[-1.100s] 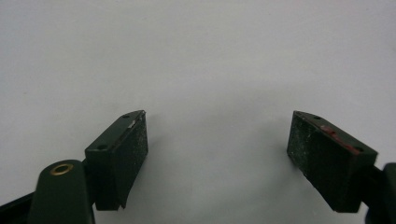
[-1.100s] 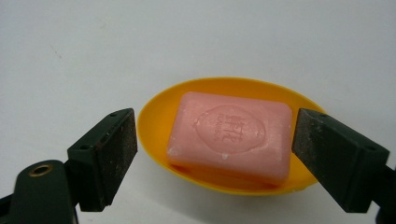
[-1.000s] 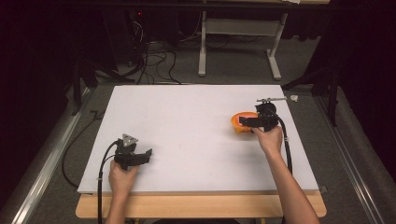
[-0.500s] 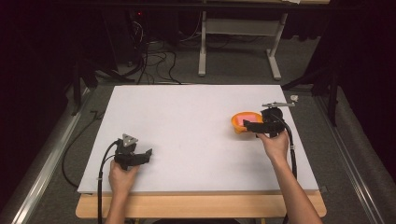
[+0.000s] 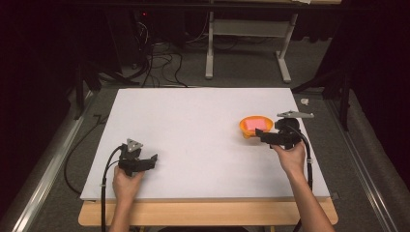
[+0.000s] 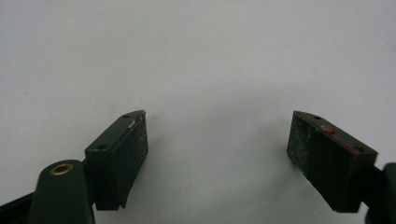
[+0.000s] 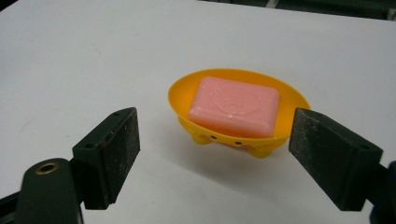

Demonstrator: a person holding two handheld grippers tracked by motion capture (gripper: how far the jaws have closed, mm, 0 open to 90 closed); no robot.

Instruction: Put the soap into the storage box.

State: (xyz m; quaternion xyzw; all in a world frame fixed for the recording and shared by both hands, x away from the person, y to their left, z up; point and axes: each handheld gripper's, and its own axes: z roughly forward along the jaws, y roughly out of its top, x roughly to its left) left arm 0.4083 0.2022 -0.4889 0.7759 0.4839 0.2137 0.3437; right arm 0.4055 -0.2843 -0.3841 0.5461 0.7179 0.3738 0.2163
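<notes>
An orange soap dish stands on small feet at the right side of the white board. A pink bar of soap lies flat in it. My right gripper is open just in front of the dish, its jaws apart on either side and touching nothing. My left gripper rests near the board's front left, open, with bare white surface between its jaws.
The white board lies on a wooden table whose front edge shows below it. Dark floor with cables and a white table frame lie beyond the far edge. A small white scrap sits off the board's far right corner.
My right gripper has drawn back toward the person and slightly right, off the soap dish, which now shows whole. The left gripper has stayed in place.
</notes>
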